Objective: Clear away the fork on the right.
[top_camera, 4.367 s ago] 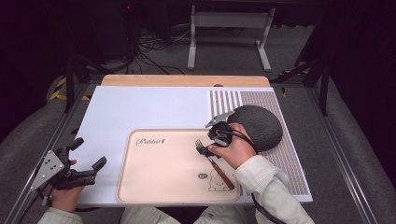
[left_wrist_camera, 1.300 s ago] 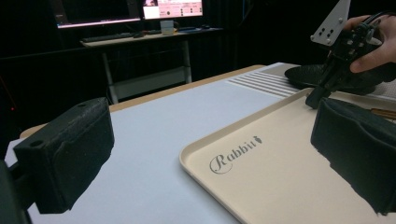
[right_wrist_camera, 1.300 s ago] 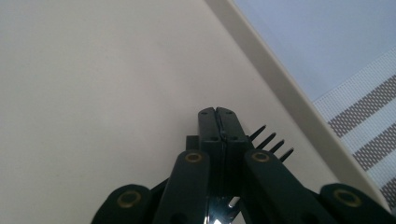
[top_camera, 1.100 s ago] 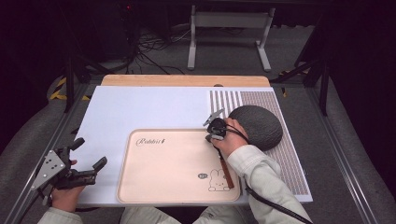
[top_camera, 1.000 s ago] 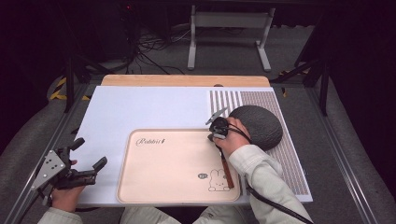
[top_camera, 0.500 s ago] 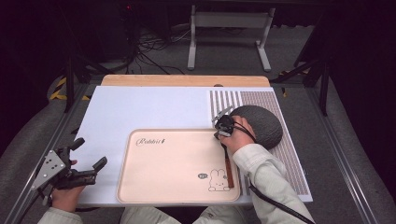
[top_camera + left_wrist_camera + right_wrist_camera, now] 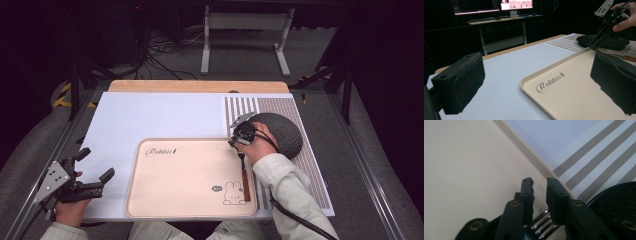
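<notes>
High view: a fork [image 7: 243, 170] with a reddish-brown handle is seen lying flat along the right edge of the beige tray [image 7: 185, 170], tines toward the far side, handle toward the person. Its tines are met again in the right gripper view [image 7: 545, 223], lying on the tray below the jaws. The right gripper [image 7: 240, 141] is held just over the tine end; its jaws have just been opening and now stand apart by a narrow gap, with nothing pinched between the pads, so the fork is judged to be released and resting on the tray.

Just beyond the tray's right rim, a dark round plate [image 7: 277, 132] is set on a striped placemat [image 7: 300, 165], both on the pale surface [image 7: 150, 115]. The left gripper [image 7: 92, 175] is held off to the near left, well apart from the fork, its jaws wide open and empty, as the left gripper view confirms with both black pads [image 7: 461, 80] far apart.

For the release to be done well, the jaws should be opened a little further before anything else, so that neither pad drags on the tines. The right gripper is then best lifted straight up, without sideways sweep, since the fork lies close to the tray's rim and could be nudged onto it or tipped toward the plate. Clearance from the plate's edge should be kept during the withdrawal.
</notes>
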